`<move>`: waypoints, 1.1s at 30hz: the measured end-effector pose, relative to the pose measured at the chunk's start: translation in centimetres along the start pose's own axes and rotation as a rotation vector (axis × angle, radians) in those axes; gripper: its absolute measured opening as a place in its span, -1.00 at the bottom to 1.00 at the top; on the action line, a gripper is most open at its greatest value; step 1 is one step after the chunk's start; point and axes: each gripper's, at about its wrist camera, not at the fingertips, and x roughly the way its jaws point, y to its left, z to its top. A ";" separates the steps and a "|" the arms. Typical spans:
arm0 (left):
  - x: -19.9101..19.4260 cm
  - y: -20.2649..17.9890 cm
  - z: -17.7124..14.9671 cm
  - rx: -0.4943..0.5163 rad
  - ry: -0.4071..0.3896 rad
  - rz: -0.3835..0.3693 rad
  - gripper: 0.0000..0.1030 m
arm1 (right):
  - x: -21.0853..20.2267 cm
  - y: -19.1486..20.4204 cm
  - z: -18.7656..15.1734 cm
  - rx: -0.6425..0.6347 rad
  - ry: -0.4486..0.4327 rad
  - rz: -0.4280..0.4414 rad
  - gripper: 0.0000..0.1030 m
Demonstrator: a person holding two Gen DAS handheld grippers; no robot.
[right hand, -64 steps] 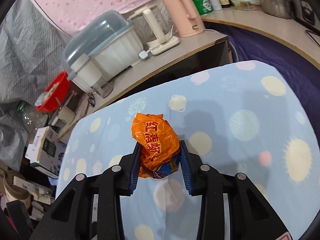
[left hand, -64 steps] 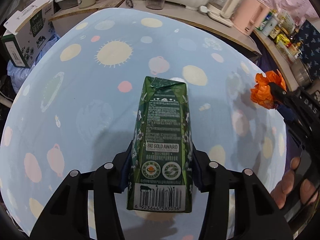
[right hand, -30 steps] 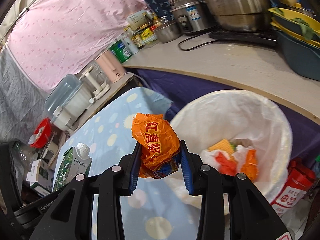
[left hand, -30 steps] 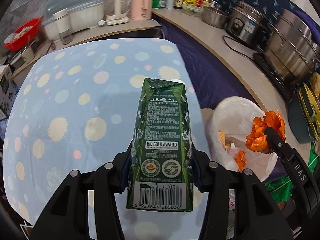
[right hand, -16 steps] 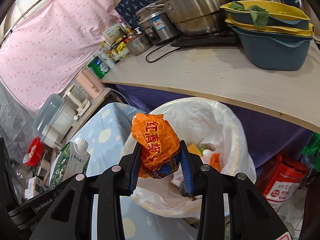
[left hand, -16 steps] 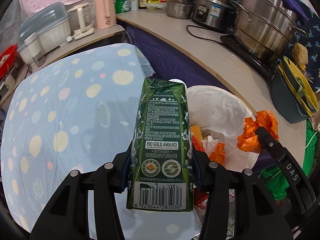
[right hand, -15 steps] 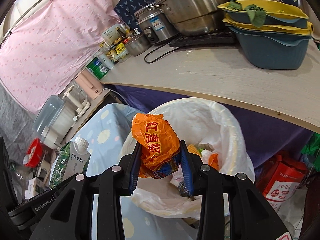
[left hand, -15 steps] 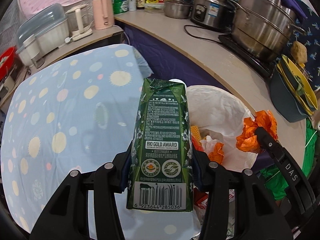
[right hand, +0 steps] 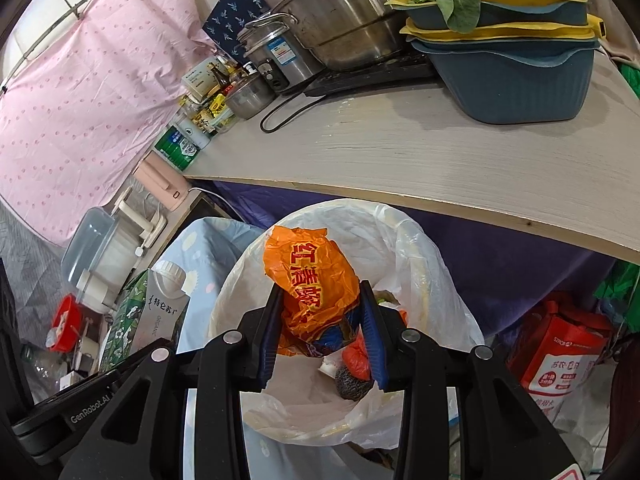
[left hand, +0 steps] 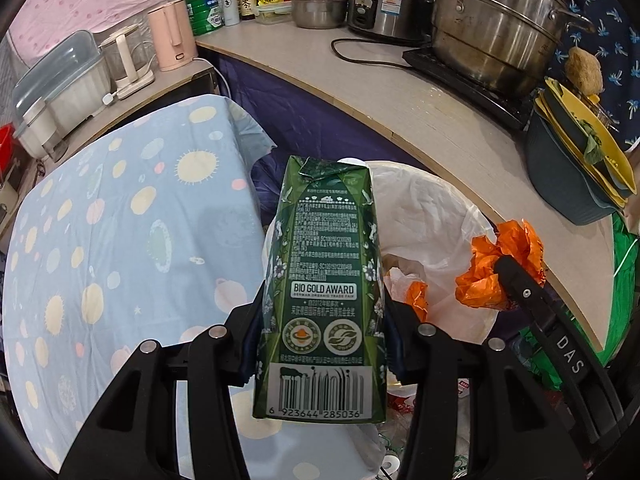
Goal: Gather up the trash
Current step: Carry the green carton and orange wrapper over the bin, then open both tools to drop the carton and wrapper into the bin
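Observation:
My left gripper point(left hand: 322, 320) is shut on a green milk carton point(left hand: 322, 280), upright, held over the table's edge beside the bin. The carton also shows in the right wrist view point(right hand: 148, 316). My right gripper point(right hand: 320, 320) is shut on a crumpled orange snack wrapper point(right hand: 310, 280) and holds it right above the open bin point(right hand: 416, 264), which is lined with a white plastic bag and holds orange scraps and a steel scourer. In the left wrist view the bin point(left hand: 432, 216) lies right of the carton, with the wrapper point(left hand: 500, 268) over its right rim.
A table with a light-blue spotted cloth point(left hand: 120, 216) lies to the left. A curved counter point(right hand: 440, 148) behind the bin carries pots, a blue basin stack point(right hand: 516, 76) and bottles. A red bag point(right hand: 560, 352) stands on the floor to the right.
Both grippers have swung from over the table to the bin. The right gripper with the wrapper has come lower and closer over the bin's mouth; the carton has neared the bin's left side.

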 end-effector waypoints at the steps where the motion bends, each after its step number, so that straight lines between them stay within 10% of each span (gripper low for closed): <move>1: 0.2 -0.1 0.0 0.002 0.003 0.000 -0.10 | 0.1 -0.1 0.0 0.002 0.001 0.000 -0.31; 33: 2.8 -1.7 0.6 0.013 0.026 0.022 -0.08 | 1.9 -1.4 0.5 0.029 0.028 -0.016 -0.18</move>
